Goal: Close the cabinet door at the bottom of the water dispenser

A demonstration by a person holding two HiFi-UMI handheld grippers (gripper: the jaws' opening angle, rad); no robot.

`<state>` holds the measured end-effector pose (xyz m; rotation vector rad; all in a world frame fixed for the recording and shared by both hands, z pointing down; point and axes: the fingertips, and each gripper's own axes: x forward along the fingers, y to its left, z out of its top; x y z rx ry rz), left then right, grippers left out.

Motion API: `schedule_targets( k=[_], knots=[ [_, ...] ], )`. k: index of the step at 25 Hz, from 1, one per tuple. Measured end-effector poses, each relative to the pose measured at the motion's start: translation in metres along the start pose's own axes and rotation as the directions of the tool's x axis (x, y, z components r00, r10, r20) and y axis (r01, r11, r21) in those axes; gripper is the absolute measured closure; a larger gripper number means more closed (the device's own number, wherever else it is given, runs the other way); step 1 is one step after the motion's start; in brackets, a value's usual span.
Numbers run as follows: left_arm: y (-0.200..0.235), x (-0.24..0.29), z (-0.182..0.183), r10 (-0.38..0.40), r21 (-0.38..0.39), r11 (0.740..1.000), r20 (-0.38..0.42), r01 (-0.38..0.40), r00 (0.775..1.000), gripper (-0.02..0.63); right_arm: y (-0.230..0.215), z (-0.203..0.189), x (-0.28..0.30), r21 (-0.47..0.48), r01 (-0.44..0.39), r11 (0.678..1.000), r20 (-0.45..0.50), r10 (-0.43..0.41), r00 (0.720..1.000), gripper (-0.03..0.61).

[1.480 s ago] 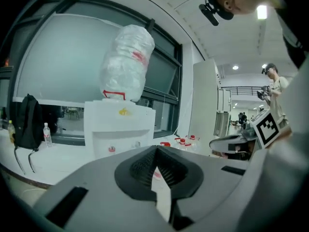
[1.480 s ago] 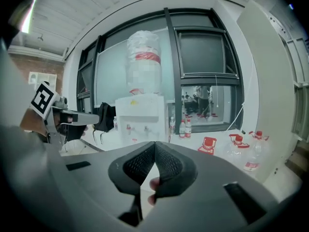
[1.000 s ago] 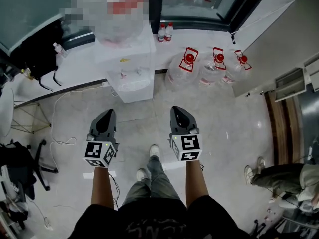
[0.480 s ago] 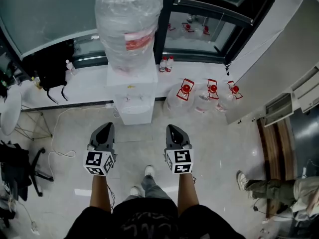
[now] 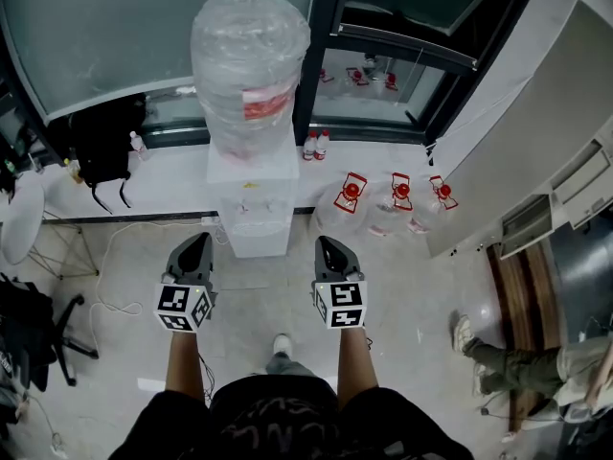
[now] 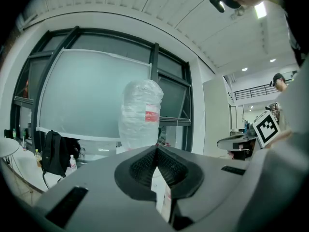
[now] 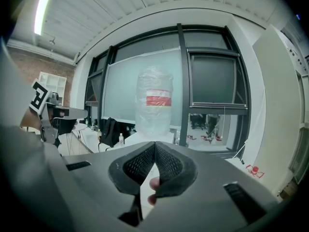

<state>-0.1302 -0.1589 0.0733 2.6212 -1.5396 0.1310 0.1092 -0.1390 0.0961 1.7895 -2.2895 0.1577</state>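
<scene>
Plastic and polish
Noted crinkled clear film round the bottle [image 5: 251,56], smooth white plastic on the water dispenser [image 5: 254,175], glossy pale stone-look floor [image 5: 412,286].

the water dispenser [image 5: 255,209] is white, its clear bottle [image 5: 251,56] red-labelled, the clear jugs [image 5: 337,209] red-capped, the bag [image 5: 101,142] black.

In the head view, the dispenser [image 5: 254,209] is standing at upper centre against the ledge [image 5: 172,185], with a bottle [image 5: 251,65] sitting on top. A bag [image 5: 101,142] is lying on the ledge at upper left. Two small bottles [image 5: 315,145] are standing on the ledge just right of the dispenser. Three jugs [image 5: 393,197] are sitting in a row further right. The left tool [image 5: 194,247] and right tool [image 5: 329,249] are hovering side by side below the dispenser.
</scene>
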Motion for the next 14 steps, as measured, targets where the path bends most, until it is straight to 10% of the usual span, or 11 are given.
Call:
schedule_targets(
  k=[14],
  knots=[
    [-0.001, 0.031, 0.023, -0.014, 0.026, 1.0, 0.023, 0.014, 1.0, 0.599, -0.017, 0.018, 0.025, -0.011, 0.0, 1.0, 0.028, 0.0, 1.0, 0.566]
  ],
)
